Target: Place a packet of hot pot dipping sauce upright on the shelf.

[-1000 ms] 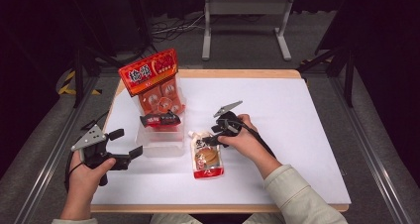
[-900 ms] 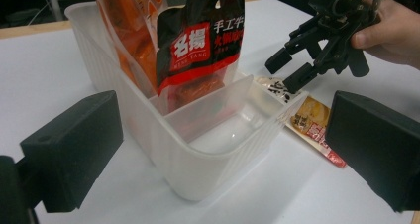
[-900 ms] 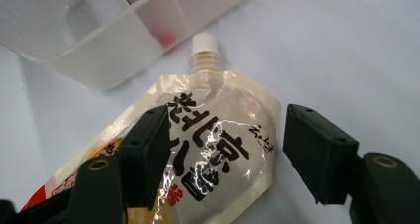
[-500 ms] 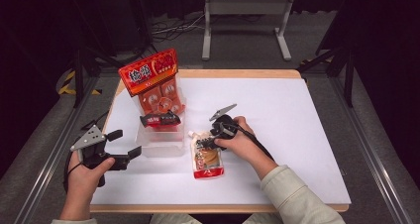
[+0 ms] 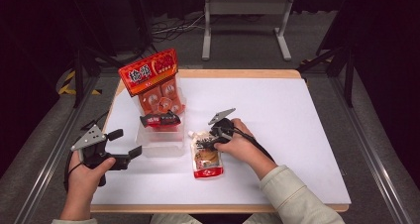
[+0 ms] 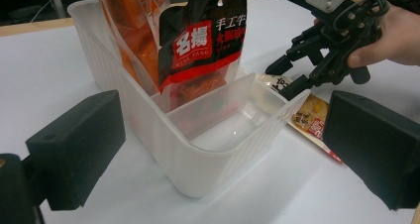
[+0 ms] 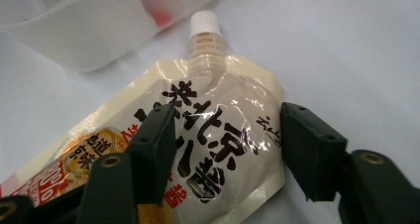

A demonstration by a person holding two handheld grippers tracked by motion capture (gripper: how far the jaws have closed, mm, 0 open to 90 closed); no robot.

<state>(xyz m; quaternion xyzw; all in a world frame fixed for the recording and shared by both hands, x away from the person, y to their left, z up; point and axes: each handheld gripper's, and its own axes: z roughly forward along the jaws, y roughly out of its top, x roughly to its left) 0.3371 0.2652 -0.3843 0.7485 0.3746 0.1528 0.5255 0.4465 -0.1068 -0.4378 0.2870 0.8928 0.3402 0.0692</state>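
The spouted pouch (image 5: 204, 157) lies flat on the white table (image 5: 297, 115), just right of the clear plastic bin (image 5: 161, 144), its long axis running near to far with the white cap (image 7: 204, 22) at the far end, close to the bin's near right corner. The right gripper (image 5: 205, 143) sits directly over the pouch's upper half, and its jaws have just been closing: in the right gripper view they straddle the pouch's neck-end shoulders, one jaw over the printed face and the other at the edge, though whether the pads already press is hard to say from this angle (I would call them not yet clamped). The left gripper (image 5: 125, 143) waits, spread and empty, at the bin's near left side. Two snack packs (image 6: 198, 45) stand in the bin's far compartment.
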